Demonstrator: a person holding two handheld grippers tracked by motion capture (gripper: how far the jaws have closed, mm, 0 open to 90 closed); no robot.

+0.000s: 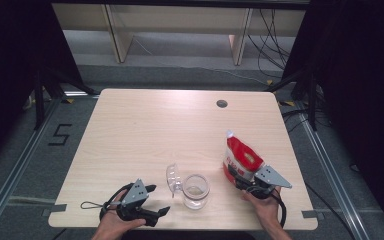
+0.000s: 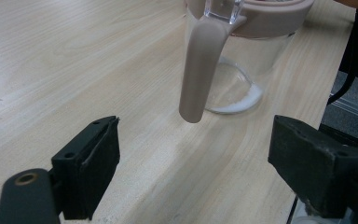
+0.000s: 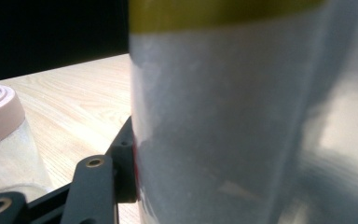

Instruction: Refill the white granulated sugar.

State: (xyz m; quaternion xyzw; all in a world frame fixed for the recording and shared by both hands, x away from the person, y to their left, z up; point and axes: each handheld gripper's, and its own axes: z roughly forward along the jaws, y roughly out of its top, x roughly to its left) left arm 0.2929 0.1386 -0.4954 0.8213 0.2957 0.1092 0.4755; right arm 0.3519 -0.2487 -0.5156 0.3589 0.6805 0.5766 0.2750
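Standing near the table's (image 1: 130,130) front edge, the glass jar (image 1: 196,191) has its clear lid (image 1: 173,178) open on its left and white grains at its bottom. Right of the jar, the right gripper (image 1: 236,176) clamps a red-and-white pouch (image 1: 240,156) upright. Left of the jar, the left gripper (image 1: 157,200) holds its jaws apart, empty, facing the jar's handle (image 2: 199,70).

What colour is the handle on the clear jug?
The clear jug's handle is a dusty pinkish-brown, shown best in the left gripper view.
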